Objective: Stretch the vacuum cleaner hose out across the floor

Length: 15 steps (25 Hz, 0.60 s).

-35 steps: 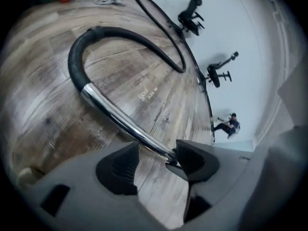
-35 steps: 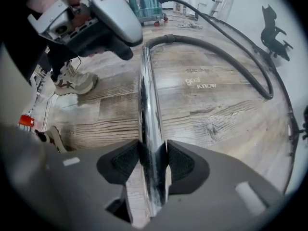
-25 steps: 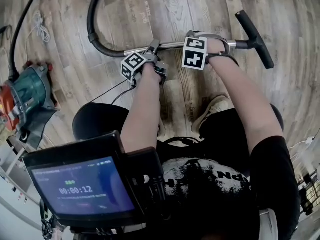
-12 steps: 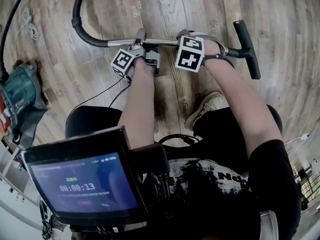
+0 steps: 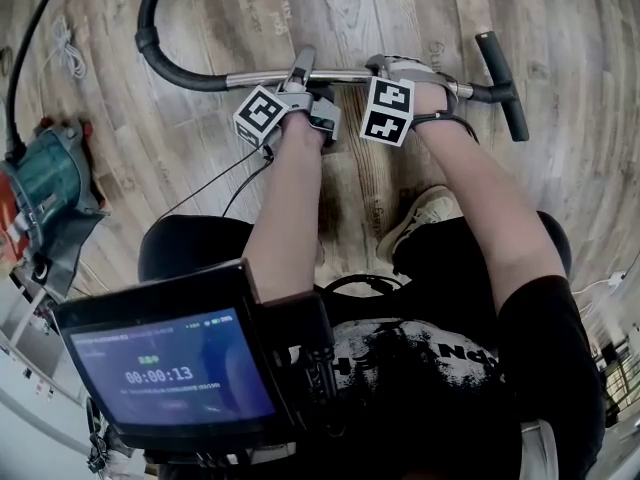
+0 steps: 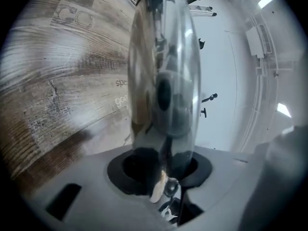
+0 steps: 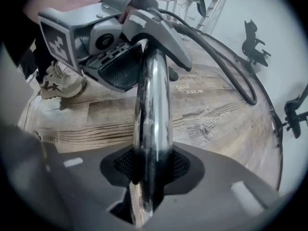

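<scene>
Grip secured: both grippers have clamped down since a second ago, when the left one sat beside the chrome tube with its jaws wide. Now the left gripper has closed to about half its span and pinches that tube, which fills its own view between the pads. The right gripper has just been closing too, and its ribbed pads sit tight on the same tube a little further right. The whole wand also sits slightly further away in the head view.

And where's the hose? It leaves the tube's left end and bends sharply away towards the far side, running out of the picture at the top, nowhere near straight. The black floor head caps the right end of the wand. The teal vacuum body sits well apart at the near left on the wooden floor.

So this is early going, I'd say (the hold is the only part done). Everything that matters is left: drawing the wand away from the body until that curve lies flat and long.
</scene>
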Motion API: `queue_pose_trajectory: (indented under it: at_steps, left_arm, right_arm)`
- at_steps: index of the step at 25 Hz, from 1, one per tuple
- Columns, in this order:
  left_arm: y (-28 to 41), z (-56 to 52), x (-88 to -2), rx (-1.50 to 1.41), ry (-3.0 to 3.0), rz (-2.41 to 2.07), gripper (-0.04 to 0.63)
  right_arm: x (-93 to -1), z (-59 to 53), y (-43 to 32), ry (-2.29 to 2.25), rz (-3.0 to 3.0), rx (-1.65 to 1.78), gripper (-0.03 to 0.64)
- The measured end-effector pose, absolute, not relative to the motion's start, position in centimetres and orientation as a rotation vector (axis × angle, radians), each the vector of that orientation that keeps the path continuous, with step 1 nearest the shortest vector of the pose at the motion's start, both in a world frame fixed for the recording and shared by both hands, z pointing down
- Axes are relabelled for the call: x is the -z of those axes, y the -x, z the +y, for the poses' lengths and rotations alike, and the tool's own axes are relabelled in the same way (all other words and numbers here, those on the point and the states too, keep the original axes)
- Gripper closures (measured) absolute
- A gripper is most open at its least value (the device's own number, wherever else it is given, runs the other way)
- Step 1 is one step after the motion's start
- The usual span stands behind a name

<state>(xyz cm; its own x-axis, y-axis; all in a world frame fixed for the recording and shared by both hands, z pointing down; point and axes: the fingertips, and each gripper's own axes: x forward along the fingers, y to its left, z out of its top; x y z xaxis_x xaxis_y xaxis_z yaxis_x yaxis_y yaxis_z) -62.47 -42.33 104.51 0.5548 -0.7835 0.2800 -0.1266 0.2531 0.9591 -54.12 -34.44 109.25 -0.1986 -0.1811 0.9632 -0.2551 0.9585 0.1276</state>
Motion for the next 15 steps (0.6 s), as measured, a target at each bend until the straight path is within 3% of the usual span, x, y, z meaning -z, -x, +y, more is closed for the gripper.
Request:
queue_pose_trajectory:
  at_steps: [15]
  left_arm:
    - [66.2, -45.4, -101.8, 0.72, -1.325, -1.073, 0.515]
  right_arm:
    - [-107.4, -34.2, 57.1, -0.352, -1.89, -0.206, 0.488]
